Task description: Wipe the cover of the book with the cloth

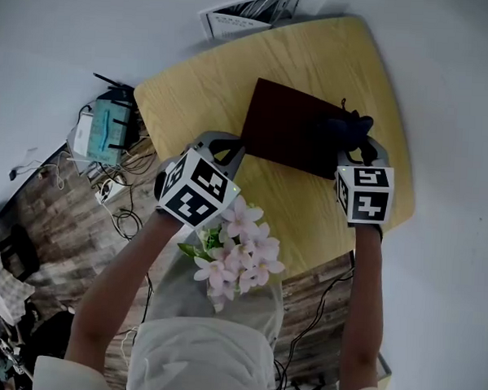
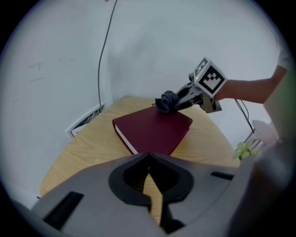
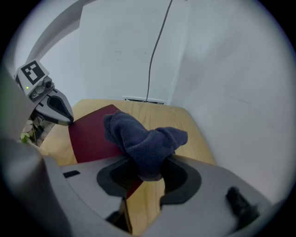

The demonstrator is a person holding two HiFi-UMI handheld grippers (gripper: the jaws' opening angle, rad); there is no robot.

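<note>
A dark red book (image 1: 288, 123) lies closed on the wooden table (image 1: 316, 55). My right gripper (image 1: 358, 141) is shut on a bunched dark blue cloth (image 1: 350, 125) at the book's right edge. In the right gripper view the cloth (image 3: 143, 136) bulges out between the jaws over the book (image 3: 90, 134). My left gripper (image 1: 233, 146) is shut and empty, its tip close to the book's near left edge; contact cannot be told. The left gripper view shows the book (image 2: 155, 129) just ahead, with the cloth (image 2: 166, 101) at its far corner.
Pink artificial flowers (image 1: 241, 247) stand at the table's near edge, between my arms. A white grille (image 1: 245, 15) leans at the wall behind the table. On the floor to the left lie a router (image 1: 109, 130) and cables. A cable (image 2: 104, 55) runs down the wall.
</note>
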